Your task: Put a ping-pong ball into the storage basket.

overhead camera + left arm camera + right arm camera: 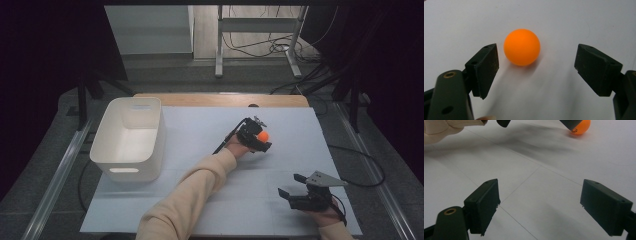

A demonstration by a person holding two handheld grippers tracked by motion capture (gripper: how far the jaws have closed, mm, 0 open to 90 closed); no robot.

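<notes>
On white table [200, 200], left of ball: white bin [129, 137], well apart. Right of ball and nearer table's front edge: right gripper [295, 186], jaws wide apart, nothing between. Over ball: left gripper [260, 137], jaws spread, pads clear of it. Orange ball [522, 47] resting on table between those jaws.
</notes>
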